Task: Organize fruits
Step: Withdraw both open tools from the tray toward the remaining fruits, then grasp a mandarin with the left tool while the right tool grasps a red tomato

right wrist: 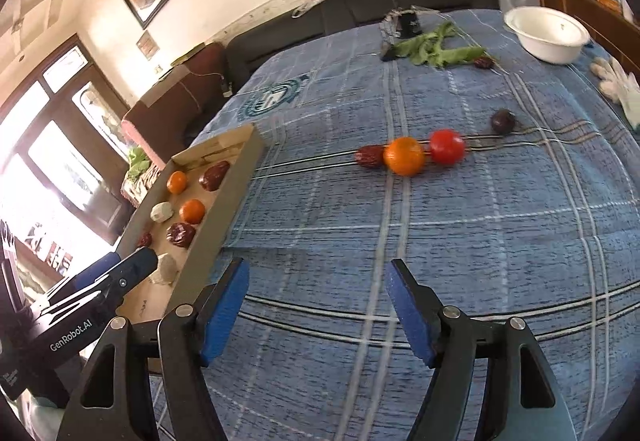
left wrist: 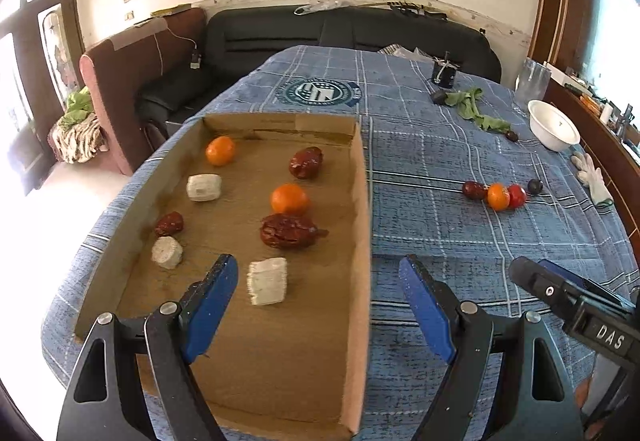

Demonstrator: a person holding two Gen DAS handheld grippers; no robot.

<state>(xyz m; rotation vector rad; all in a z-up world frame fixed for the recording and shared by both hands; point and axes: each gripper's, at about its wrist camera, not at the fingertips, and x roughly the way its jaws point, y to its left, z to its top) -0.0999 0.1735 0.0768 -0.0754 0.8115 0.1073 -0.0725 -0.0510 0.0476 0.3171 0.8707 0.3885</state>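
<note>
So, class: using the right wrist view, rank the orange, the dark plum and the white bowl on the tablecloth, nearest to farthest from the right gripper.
From the right gripper:
1. Orange, mid-cloth, between a red date and a tomato.
2. Dark plum, alone, farther back and right.
3. White bowl, far right corner of the table.

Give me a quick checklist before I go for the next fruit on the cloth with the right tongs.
1. Right tongs empty, jaws apart: ok.
2. Left tongs empty, jaws apart, straddling the box wall: ok.
3. Loose fruit in view ahead of the right tongs: date, orange, tomato, dark fruit: ok.
4. Orange free to grab alone: not ok, the date and tomato sit right against it.
5. Bare floor left in the box: ok.
6. Path over the cloth to the fruit clear: ok.
</note>
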